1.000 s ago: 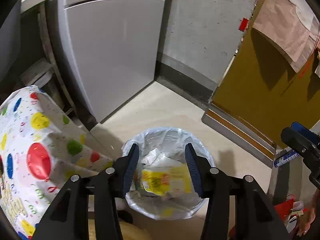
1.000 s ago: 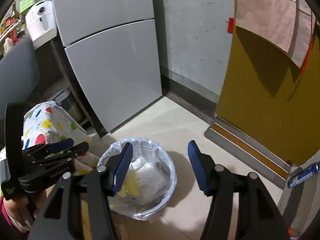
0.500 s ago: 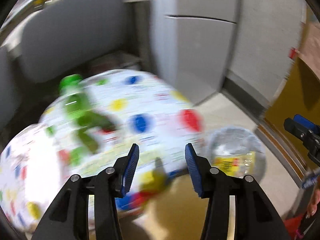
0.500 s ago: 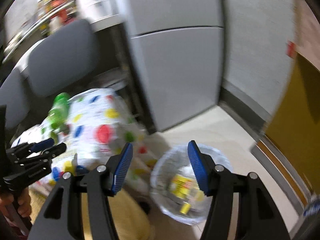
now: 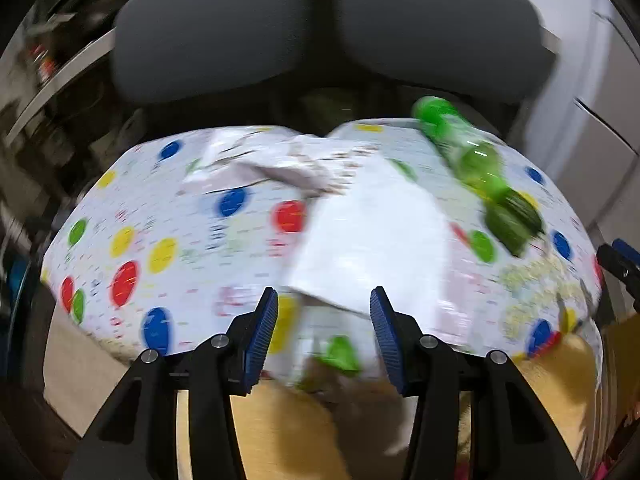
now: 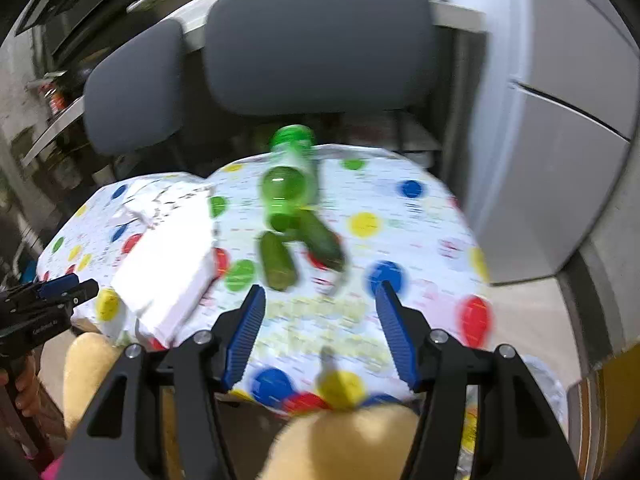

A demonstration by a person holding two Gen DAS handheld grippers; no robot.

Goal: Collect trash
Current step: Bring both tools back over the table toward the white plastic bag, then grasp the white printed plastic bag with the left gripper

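Both views are motion-blurred. A table with a polka-dot cloth (image 5: 168,216) (image 6: 400,216) holds a green plastic bottle (image 5: 472,168) (image 6: 290,176) lying on its side, two dark green cucumber-like pieces (image 6: 276,260), a white flat sheet or box (image 5: 372,236) (image 6: 168,264) and crumpled paper (image 5: 280,160) (image 6: 160,200). My left gripper (image 5: 323,328) is open and empty above the near table edge, by the white sheet. My right gripper (image 6: 320,316) is open and empty, just short of the green pieces. The left gripper also shows in the right wrist view (image 6: 48,296).
Two grey chair backs (image 6: 320,40) (image 5: 224,32) stand behind the table. A grey fridge (image 6: 560,120) is at the right. The clear-lined trash bin's rim (image 6: 548,376) peeks out at the lower right. A tan rounded cushion (image 6: 340,440) lies below the table edge.
Both grippers swung left and up, away from the trash bin on the floor, and now face the table with the bottle. Both jaws stayed open and empty.
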